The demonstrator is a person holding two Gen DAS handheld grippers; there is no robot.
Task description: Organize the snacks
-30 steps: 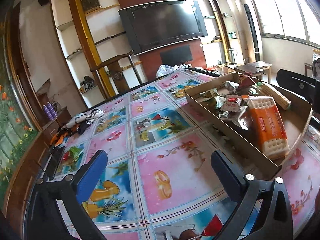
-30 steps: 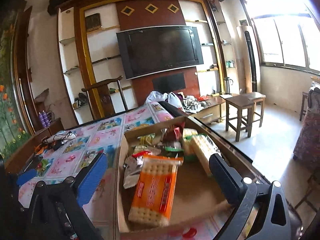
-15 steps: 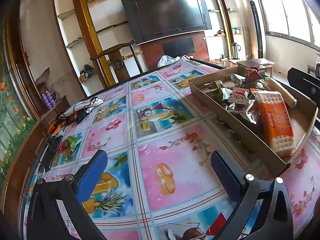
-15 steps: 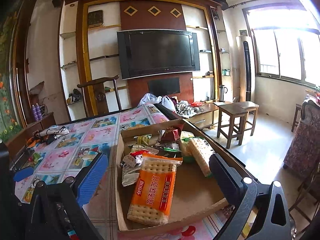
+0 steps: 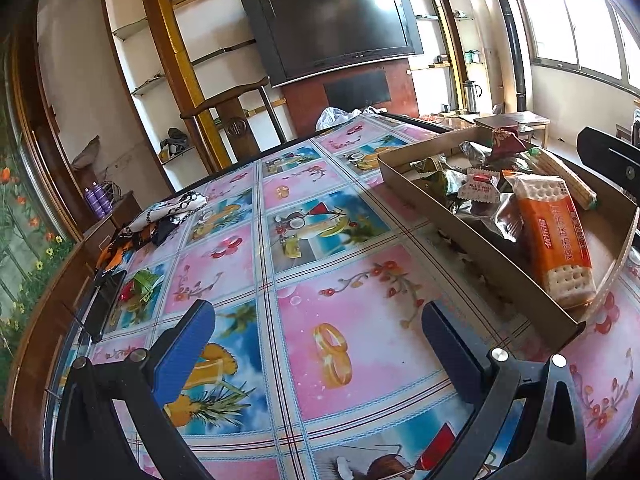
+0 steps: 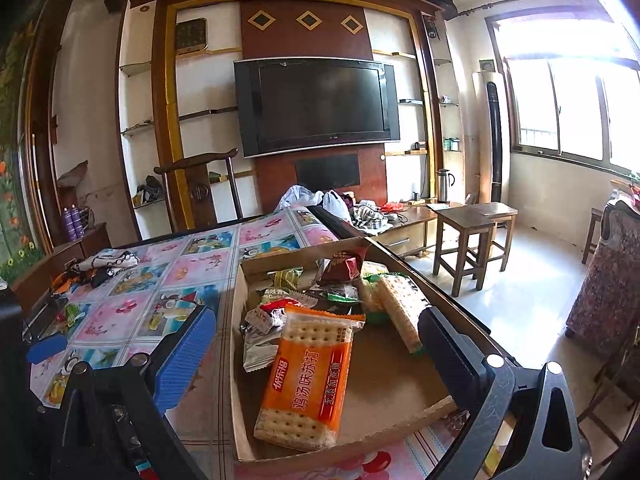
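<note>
A shallow cardboard tray on the patterned table holds several snacks. An orange cracker pack lies at its near end, a green-edged cracker pack to the right, a dark red bag and small wrappers at the back. My right gripper is open and empty, above the tray's near end. My left gripper is open and empty over bare tablecloth, left of the tray; the orange pack shows there too.
The table has a pink and blue picture cloth. Cloth items and a black phone lie at its left edge. A chair, a TV wall and wooden stools stand beyond.
Both grippers have drawn back and risen slightly; the views tilt up. Nothing was grasped and the snacks have not moved.
</note>
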